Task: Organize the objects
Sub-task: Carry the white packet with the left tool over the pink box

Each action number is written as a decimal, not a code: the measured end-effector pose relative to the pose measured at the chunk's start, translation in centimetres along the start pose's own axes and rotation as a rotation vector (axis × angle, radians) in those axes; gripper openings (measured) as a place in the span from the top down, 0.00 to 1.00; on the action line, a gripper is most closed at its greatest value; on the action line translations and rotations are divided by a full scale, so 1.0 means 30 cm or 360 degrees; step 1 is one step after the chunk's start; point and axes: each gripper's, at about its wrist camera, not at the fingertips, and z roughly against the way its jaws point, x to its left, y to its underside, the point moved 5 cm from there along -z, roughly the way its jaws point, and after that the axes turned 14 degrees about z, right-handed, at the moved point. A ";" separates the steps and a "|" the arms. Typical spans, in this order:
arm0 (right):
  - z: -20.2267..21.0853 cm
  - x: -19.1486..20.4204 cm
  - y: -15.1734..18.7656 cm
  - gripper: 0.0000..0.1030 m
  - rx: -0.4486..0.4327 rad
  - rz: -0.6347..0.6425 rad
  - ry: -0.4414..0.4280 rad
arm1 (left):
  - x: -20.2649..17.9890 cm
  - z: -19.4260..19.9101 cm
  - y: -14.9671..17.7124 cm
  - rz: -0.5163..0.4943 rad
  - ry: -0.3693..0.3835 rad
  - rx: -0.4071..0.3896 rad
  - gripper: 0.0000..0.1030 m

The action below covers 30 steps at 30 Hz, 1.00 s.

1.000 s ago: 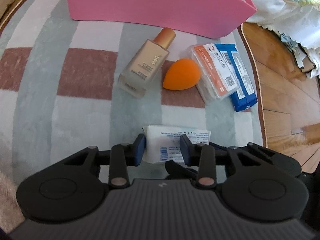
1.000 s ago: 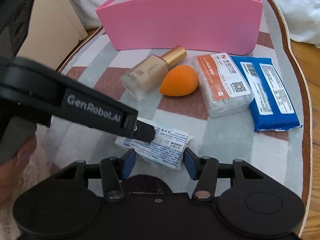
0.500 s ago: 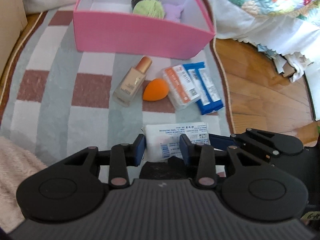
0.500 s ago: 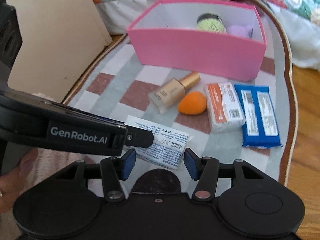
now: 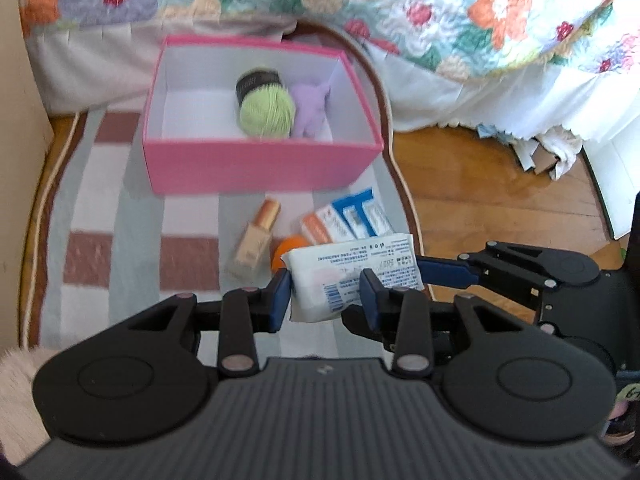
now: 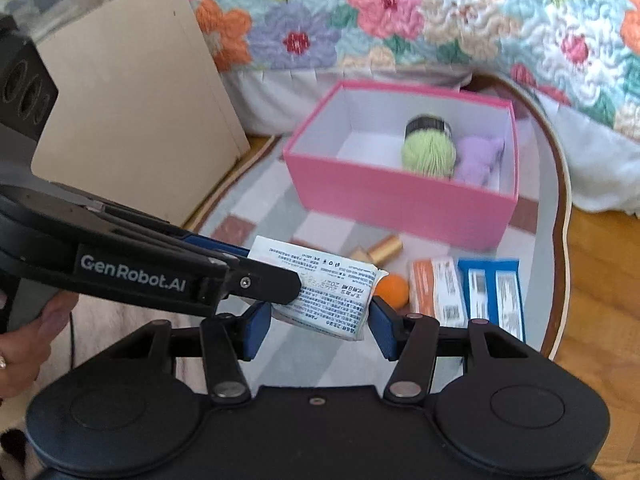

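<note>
Both grippers hold one white printed packet (image 5: 352, 276), lifted above the rug. My left gripper (image 5: 325, 295) is shut on its near end; my right gripper (image 6: 316, 320) is shut on it from the side, with the packet (image 6: 324, 292) between its blue pads. The pink box (image 5: 260, 160) stands beyond on the rug, holding a green yarn ball (image 5: 267, 114), a black jar and a purple item (image 5: 310, 110). A foundation bottle (image 5: 256, 240), an orange sponge (image 6: 393, 290), an orange-labelled pack (image 6: 438, 294) and a blue pack (image 6: 494, 292) lie in front of the box.
A checked rug (image 5: 120, 240) covers the floor, with wood floor (image 5: 500, 184) to the right. A floral quilt (image 6: 400, 20) hangs behind the box. A beige board (image 6: 132, 120) stands at the left. Crumpled paper (image 5: 548, 152) lies by the bed.
Both grippers rose with the packet, lifting it off the rug. The views pulled back, so the box's inside and the quilt now show.
</note>
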 end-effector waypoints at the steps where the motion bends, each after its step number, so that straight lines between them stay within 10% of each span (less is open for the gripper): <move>1: 0.010 -0.002 -0.021 0.42 -0.0019 0.0018 0.0012 | -0.008 0.011 -0.018 -0.0010 -0.0001 -0.0017 0.65; 15: -0.029 -0.102 -0.326 0.42 -0.0081 0.0106 0.0046 | -0.027 0.032 -0.325 0.0022 -0.0036 -0.0196 0.65; 30: -0.572 -0.433 -0.351 0.42 0.0151 -0.0289 -0.0136 | 0.173 -0.507 -0.573 0.0278 -0.0222 0.0062 0.66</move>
